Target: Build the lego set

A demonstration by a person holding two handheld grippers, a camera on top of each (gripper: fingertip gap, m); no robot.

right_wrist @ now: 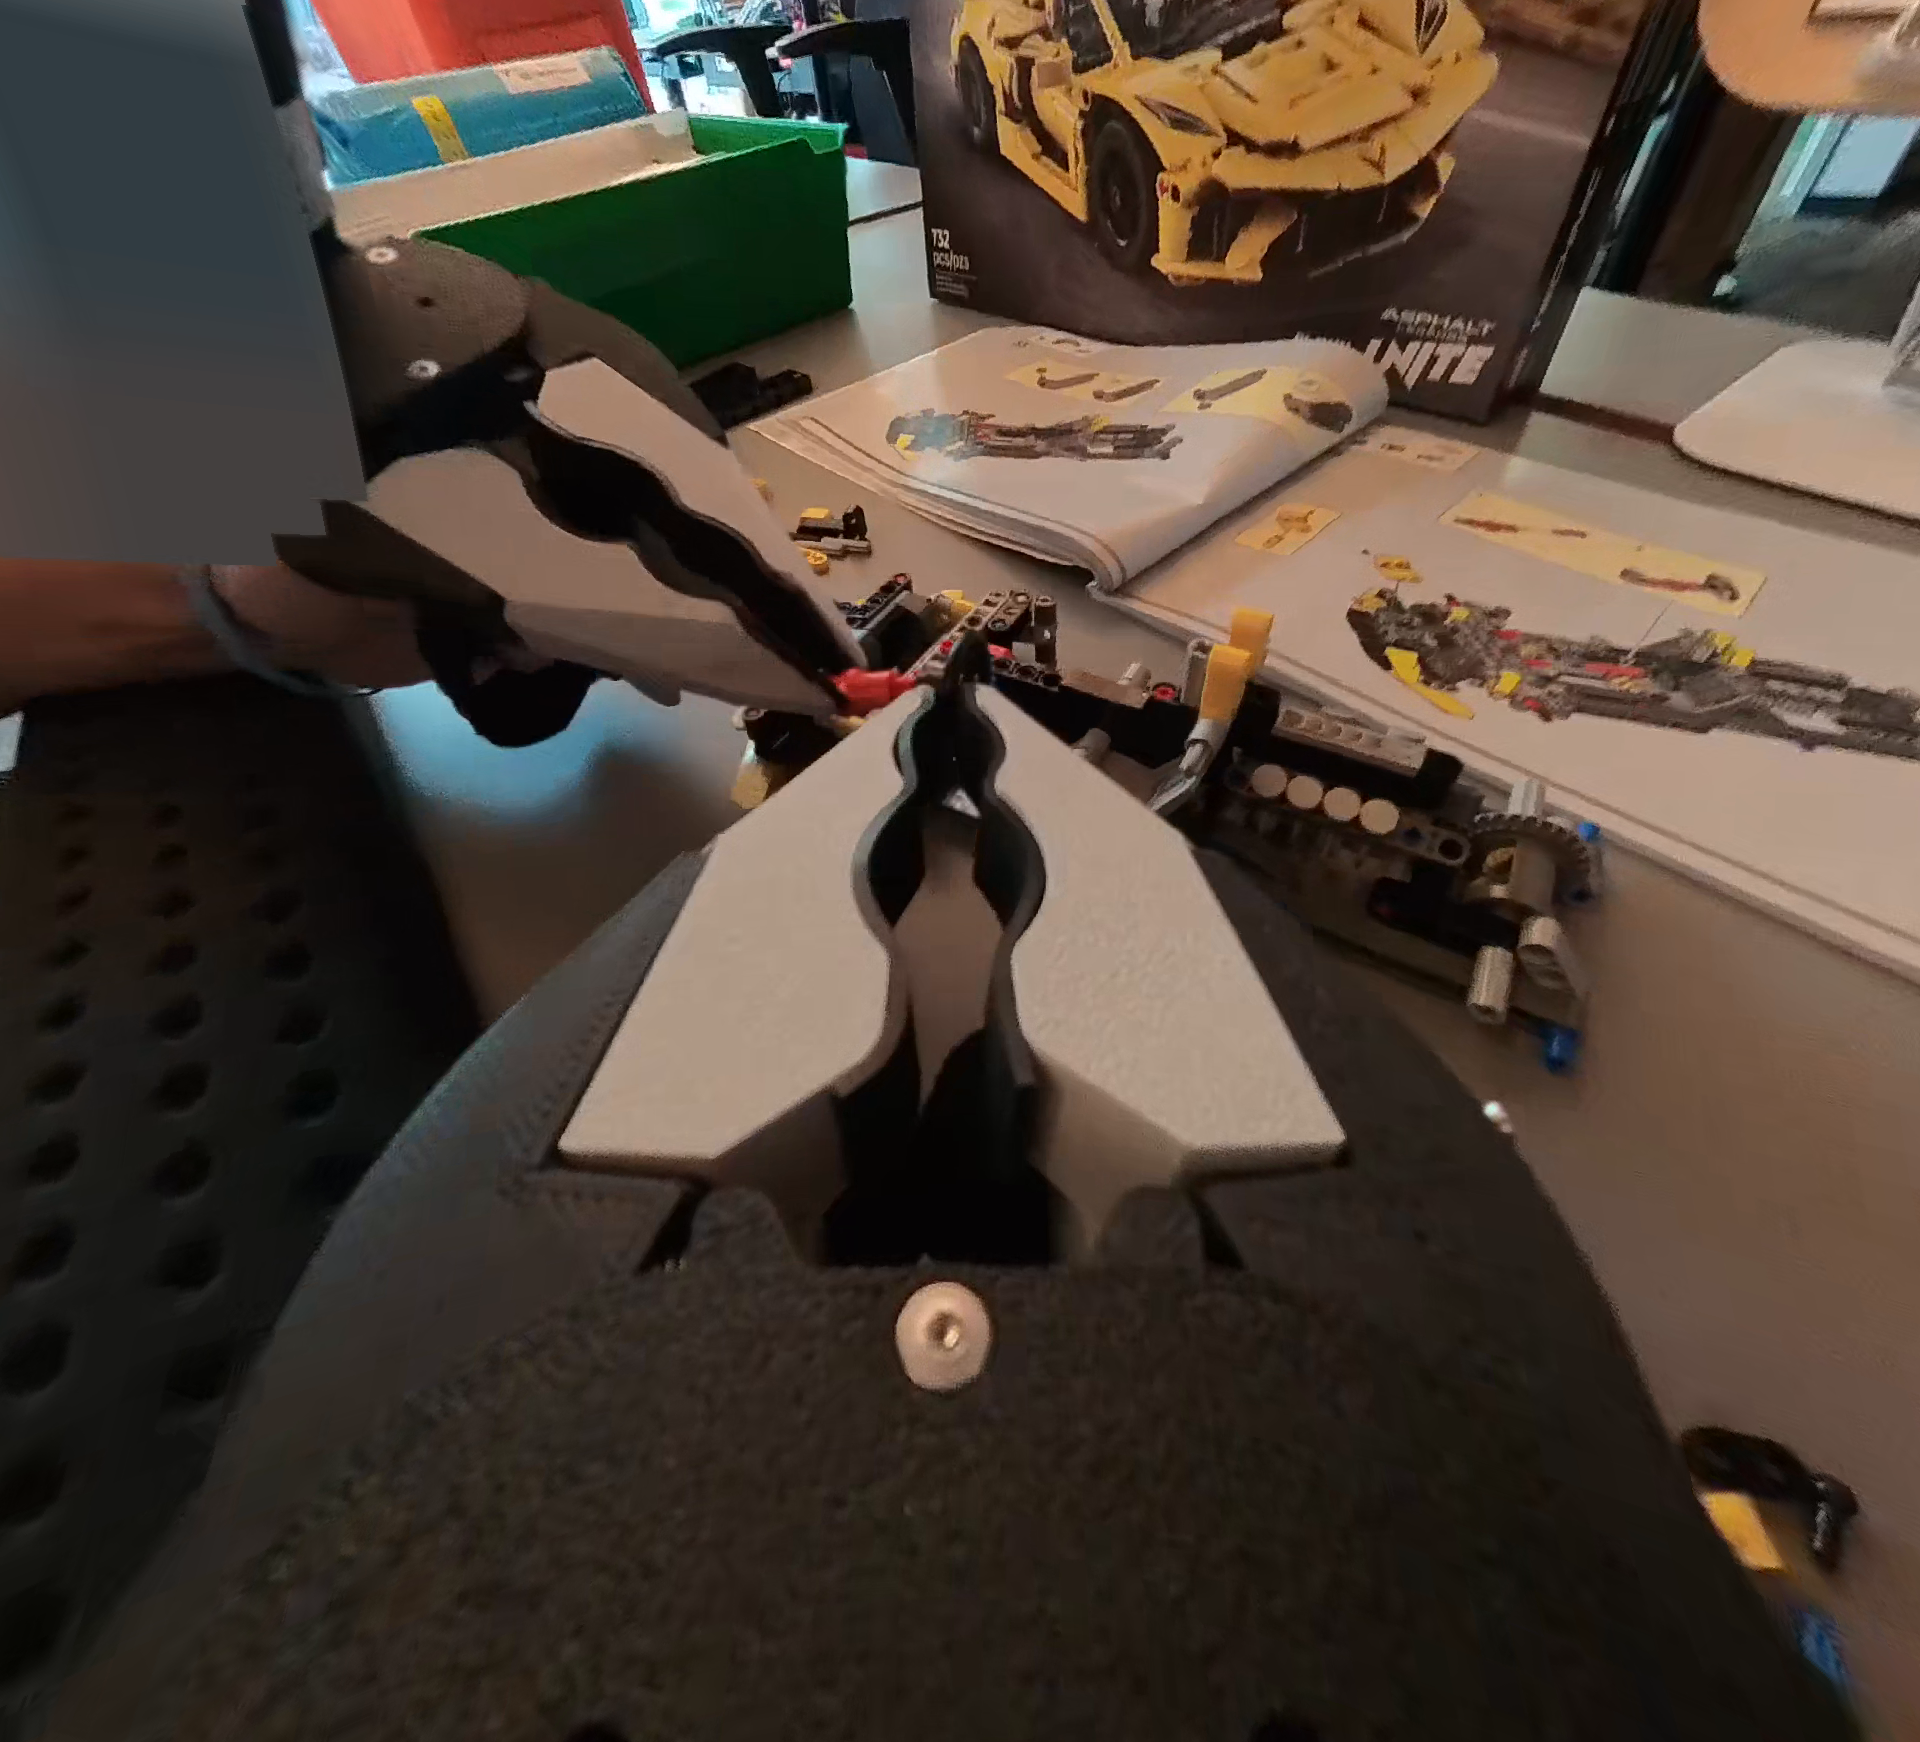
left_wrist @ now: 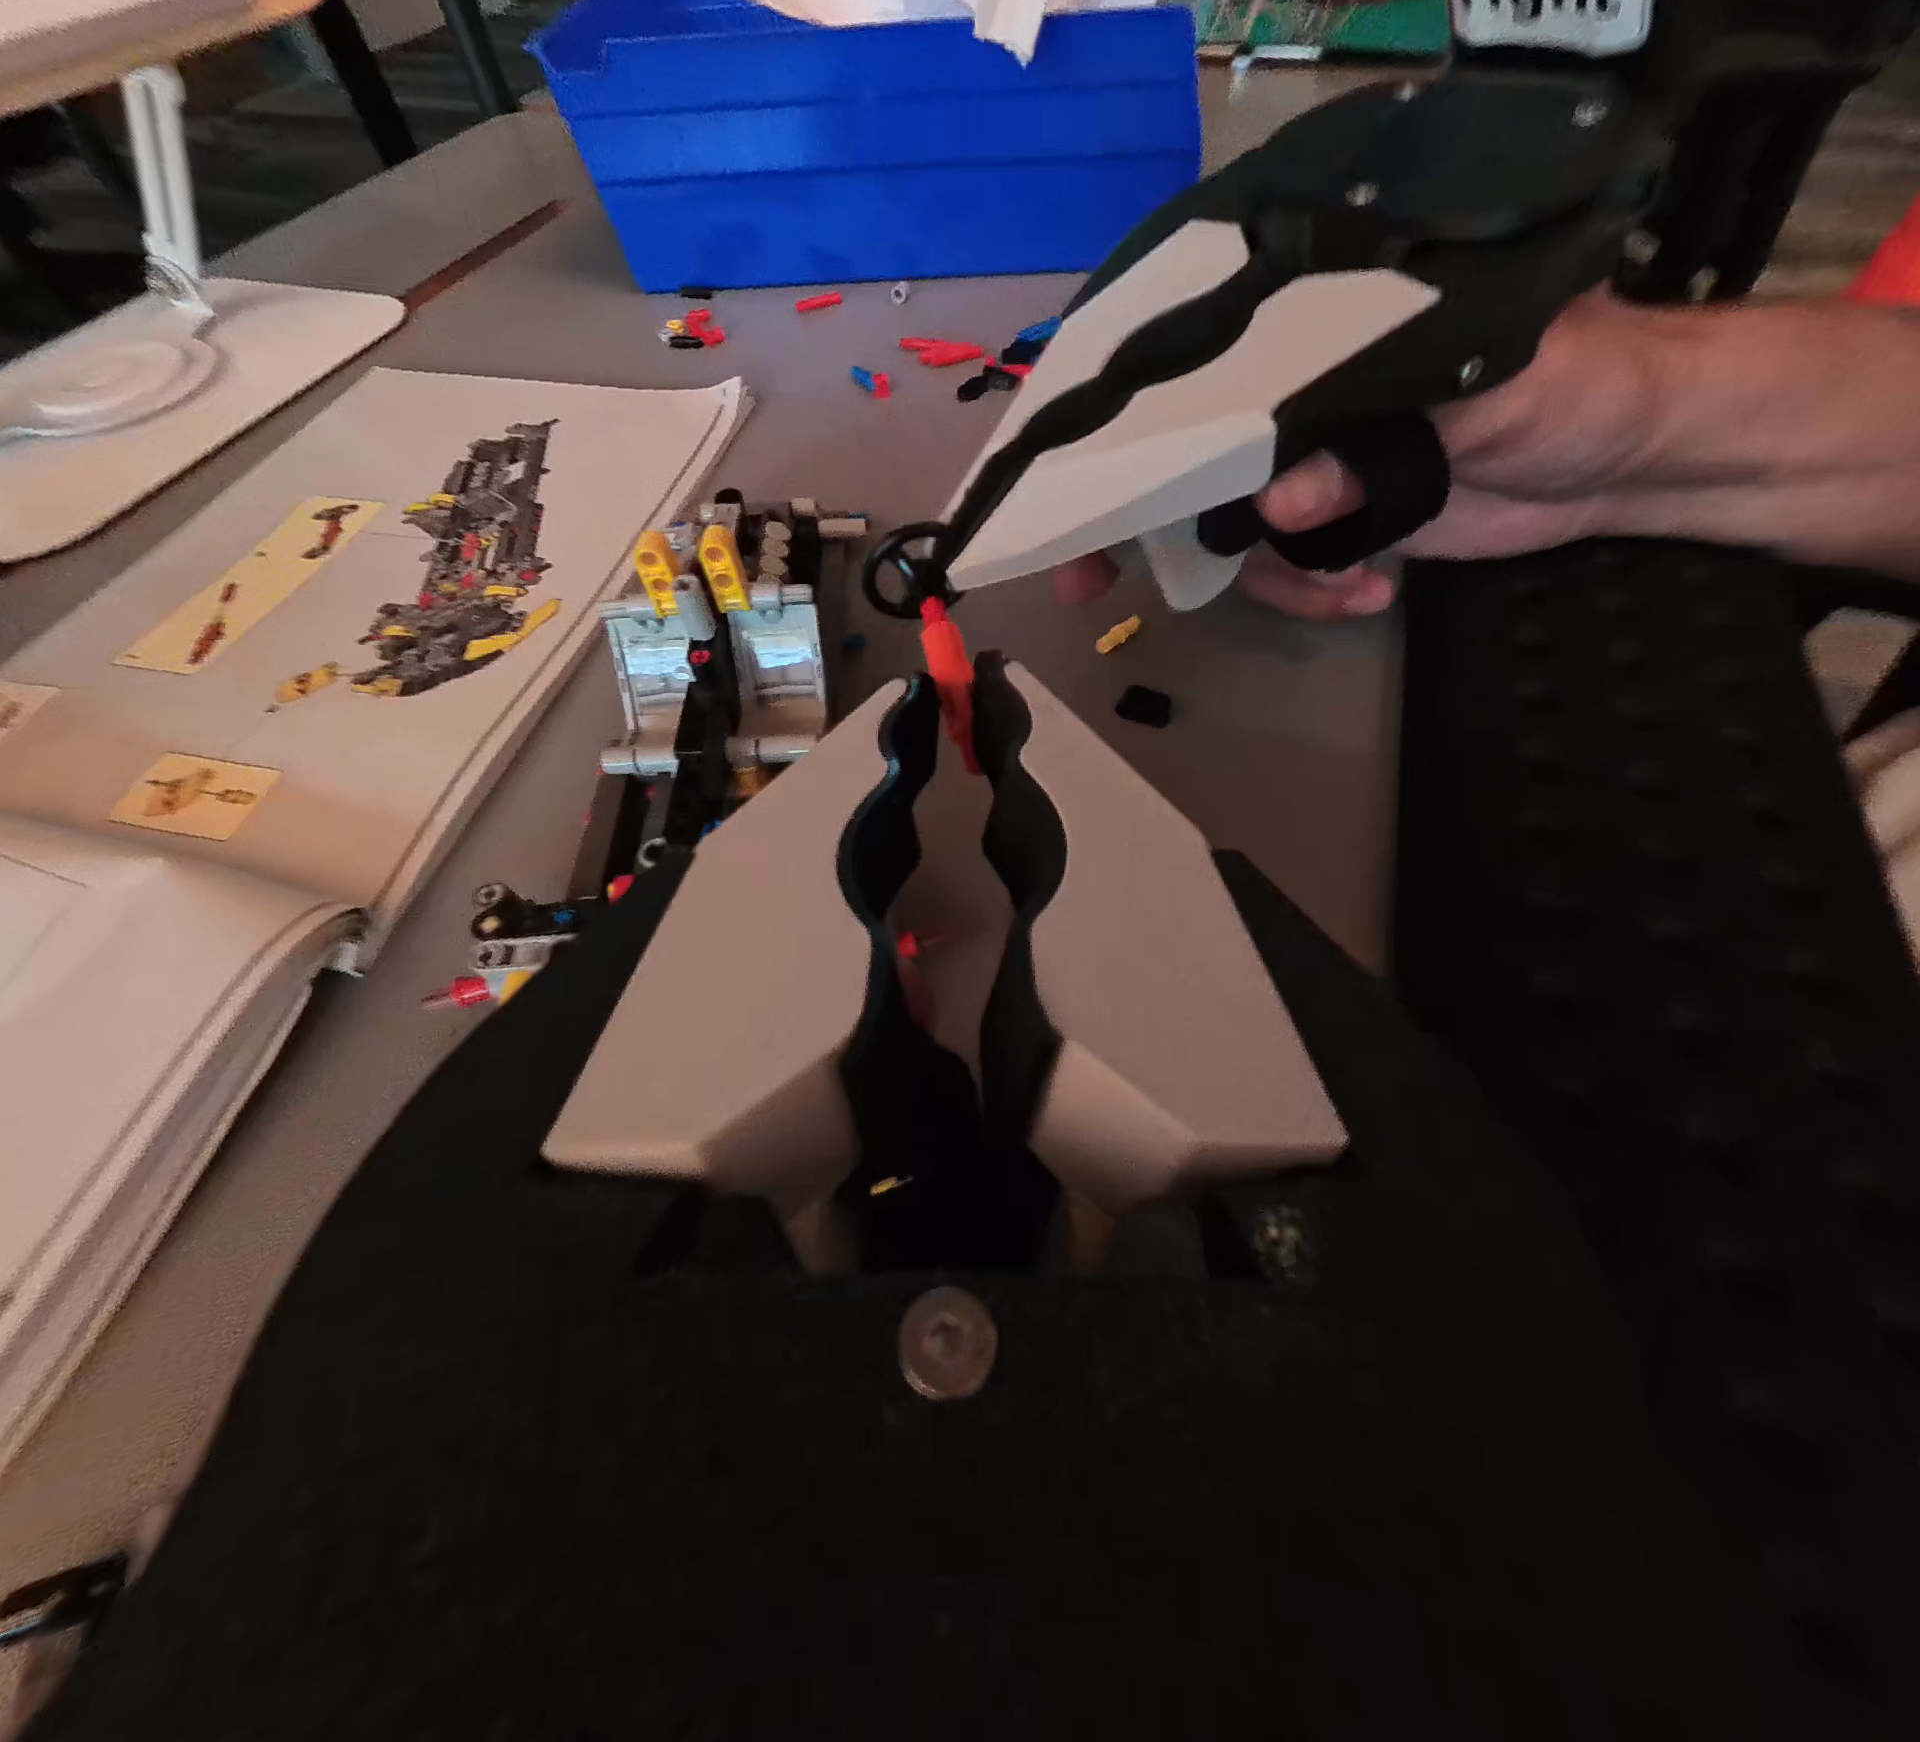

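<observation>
Grey desk (left_wrist: 1278, 819): left tongs (left_wrist: 951, 684) clamp red axle (left_wrist: 948, 664); right tongs (left_wrist: 935, 562) pinch black steering wheel (left_wrist: 902, 570) at its tip, above chassis (left_wrist: 727, 653). Manual (left_wrist: 312, 612) alongside.

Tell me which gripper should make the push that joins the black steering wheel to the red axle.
Right, probably. The right gripper pinches the black steering wheel right at the tip of the red axle, so it only needs to press on. The left gripper is shut on that axle and can brace it.
</observation>
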